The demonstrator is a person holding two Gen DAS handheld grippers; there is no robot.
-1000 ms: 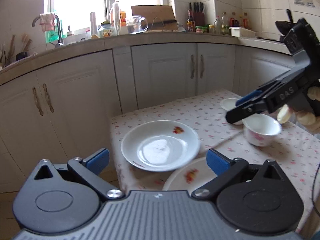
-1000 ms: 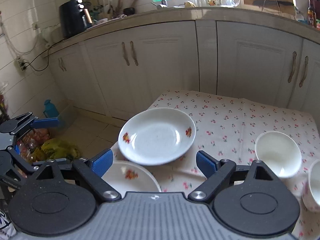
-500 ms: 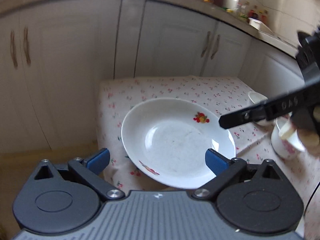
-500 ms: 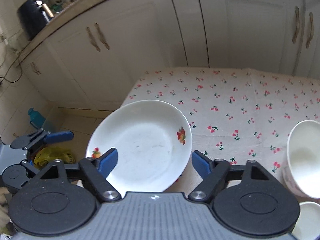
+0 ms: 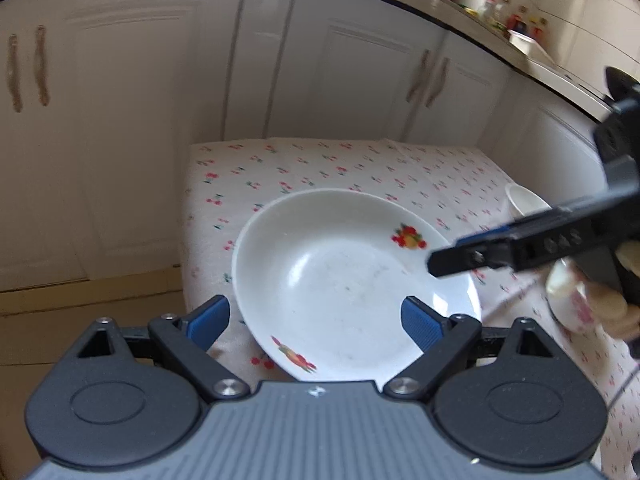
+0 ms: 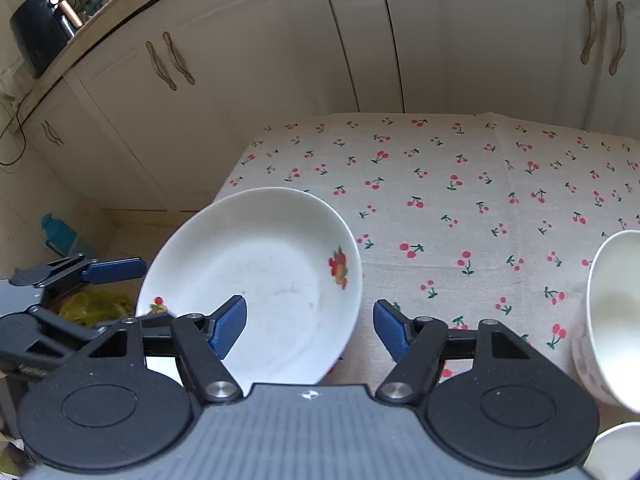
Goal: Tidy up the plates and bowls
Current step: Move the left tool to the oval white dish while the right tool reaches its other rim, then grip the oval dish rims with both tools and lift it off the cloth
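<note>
Your left tongs [image 5: 314, 316] stood apart, the blue pads wide on either side of the white plate [image 5: 352, 288], and neither pad touched its rim as far as the left wrist view showed. The plate, deep and printed with small fruit motifs, lay at the near left corner of the surface [image 5: 360, 168], on a cloth patterned with red cherries. In the right wrist view the same plate [image 6: 256, 276] overhung the corner of the surface [image 6: 460, 184], with the floor and a yellow bag [image 6: 94, 306] below it; whether another plate sat beneath it I could not tell.

Your right tongs [image 6: 310, 328] were also apart and clamped on nothing, the left pad over the plate's inside and the right pad over the cloth just beside its rim. From the left wrist view those right tongs [image 5: 472, 254] reached in from the right over the plate's far edge, and their black arm carried raised lettering, blurred, that looked like "DAS".

A white bowl [image 6: 612, 320] with a pink printed outside stood at the right of the surface, and a second bowl [image 6: 616, 452] showed its rim in the bottom right corner. From the left wrist view one more bowl [image 5: 526, 200] sat farther back near the right edge.

White cabinets [image 6: 248, 80] ran behind, and a black appliance [image 6: 40, 32] sat on the countertop at upper left
</note>
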